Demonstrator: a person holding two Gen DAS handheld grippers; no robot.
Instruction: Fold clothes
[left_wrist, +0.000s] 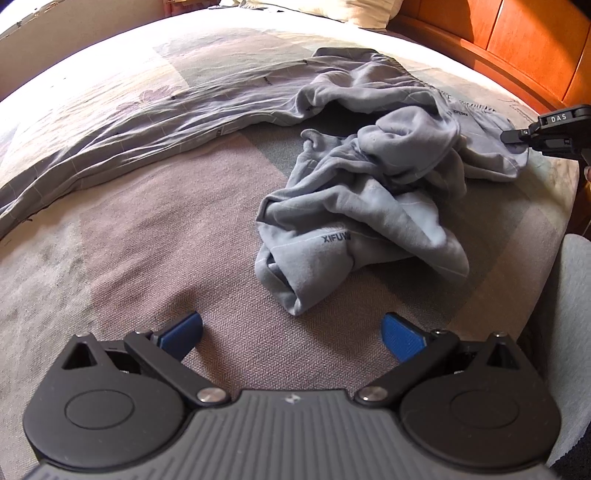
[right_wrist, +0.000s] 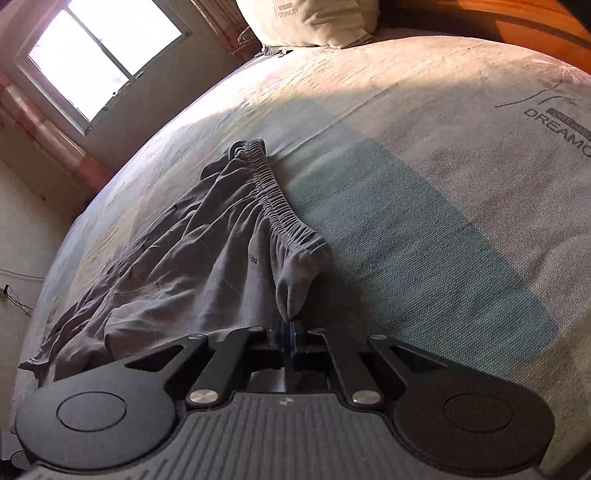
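Left gripper (left_wrist: 291, 332): blue fingers (left_wrist: 183, 331) spread wide, nothing between them; it hangs over the bare bedspread (left_wrist: 147, 229), just short of the near end of the crumpled cloth.

Right gripper (right_wrist: 291, 326): fingers pressed together on a corner of the waistband (right_wrist: 273, 199) — a peak of fabric rises from the pinch. In the left wrist view the same gripper (left_wrist: 511, 137) comes in from the right edge, its tip touching the garment's far right side.

Grey trousers (left_wrist: 369, 206): lying on the bed, not folded. One leg is bunched in a heap right ahead of the left gripper, the print "XIFUW" showing on a fold; the other leg runs out flat and wrinkled toward the left. The gathered elastic waist lies at the far side, near the headboard.

Around: a patchwork bedspread in mauve, teal and beige, with "DREAMC" lettering at the right in the right wrist view. A grey-sleeved part of the person (left_wrist: 576, 332) sits at the right edge.

In the way: nothing stands between the open fingers and the heap.

Farther off: a pillow (right_wrist: 314, 22) at the head of the bed, an orange wooden headboard (left_wrist: 517, 44) — and a bright window (right_wrist: 99, 55) on the wall to the left.
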